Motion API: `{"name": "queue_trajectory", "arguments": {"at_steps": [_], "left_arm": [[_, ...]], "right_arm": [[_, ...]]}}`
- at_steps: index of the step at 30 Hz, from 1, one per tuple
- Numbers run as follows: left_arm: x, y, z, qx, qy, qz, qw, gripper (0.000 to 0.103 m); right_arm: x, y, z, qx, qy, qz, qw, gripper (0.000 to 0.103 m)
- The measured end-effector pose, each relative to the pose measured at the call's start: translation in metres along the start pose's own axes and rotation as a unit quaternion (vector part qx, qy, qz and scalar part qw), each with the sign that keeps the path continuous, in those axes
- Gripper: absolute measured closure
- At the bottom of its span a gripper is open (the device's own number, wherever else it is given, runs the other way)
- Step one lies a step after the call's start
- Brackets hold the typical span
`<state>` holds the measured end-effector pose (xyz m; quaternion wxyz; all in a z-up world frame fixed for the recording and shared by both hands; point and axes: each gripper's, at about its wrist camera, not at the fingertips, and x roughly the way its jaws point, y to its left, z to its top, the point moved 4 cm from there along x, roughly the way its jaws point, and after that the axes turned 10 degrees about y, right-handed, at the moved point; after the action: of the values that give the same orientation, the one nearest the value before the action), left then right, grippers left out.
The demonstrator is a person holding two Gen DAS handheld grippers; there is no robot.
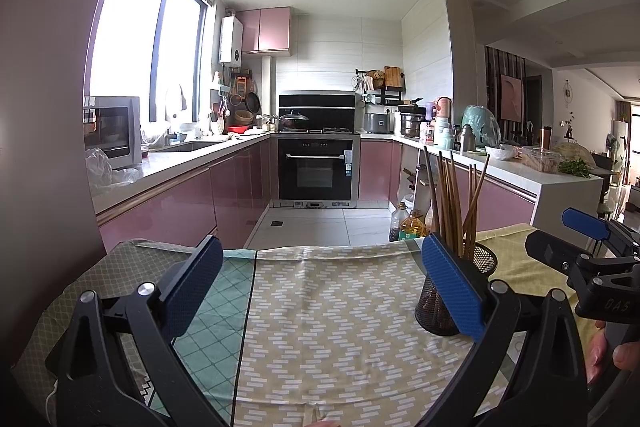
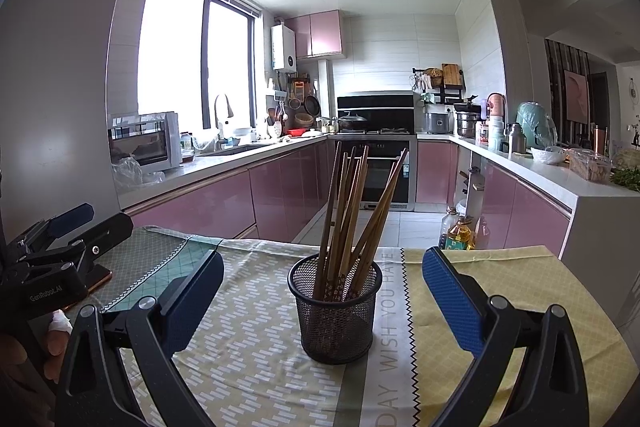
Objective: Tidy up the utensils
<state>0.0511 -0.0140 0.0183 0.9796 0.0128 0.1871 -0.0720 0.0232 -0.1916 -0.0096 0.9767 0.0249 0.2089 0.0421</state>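
Observation:
A black mesh cup (image 2: pixel 335 311) stands upright on the cloth-covered table (image 2: pixel 248 347) and holds several wooden chopsticks (image 2: pixel 352 211) that lean apart. My right gripper (image 2: pixel 323 291) is open and empty, with the cup straight ahead between its blue fingers (image 2: pixel 452 299). My left gripper (image 1: pixel 322 287) is open and empty over bare cloth; the cup (image 1: pixel 436 307) sits just behind its right finger (image 1: pixel 452 287), with the chopsticks (image 1: pixel 456 199) rising above it. Each gripper shows at the edge of the other's view.
The table's far edge (image 1: pixel 320 249) drops to the kitchen floor. Oil bottles (image 2: pixel 458 231) stand on the floor beyond the table. Pink cabinets, an oven (image 1: pixel 316 167) and a cluttered white counter (image 2: pixel 560 179) lie beyond.

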Motion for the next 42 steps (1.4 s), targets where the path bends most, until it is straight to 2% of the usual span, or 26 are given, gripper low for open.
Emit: {"name": "queue_trajectory", "arguments": {"at_steps": [42], "left_arm": [[0.0000,0.0002,-0.0061,-0.002,0.005,0.000,1.0000,0.005]], "right_arm": [[0.0023,0.0001,0.0005,0.000,0.004,0.001,1.000,0.007]]}}
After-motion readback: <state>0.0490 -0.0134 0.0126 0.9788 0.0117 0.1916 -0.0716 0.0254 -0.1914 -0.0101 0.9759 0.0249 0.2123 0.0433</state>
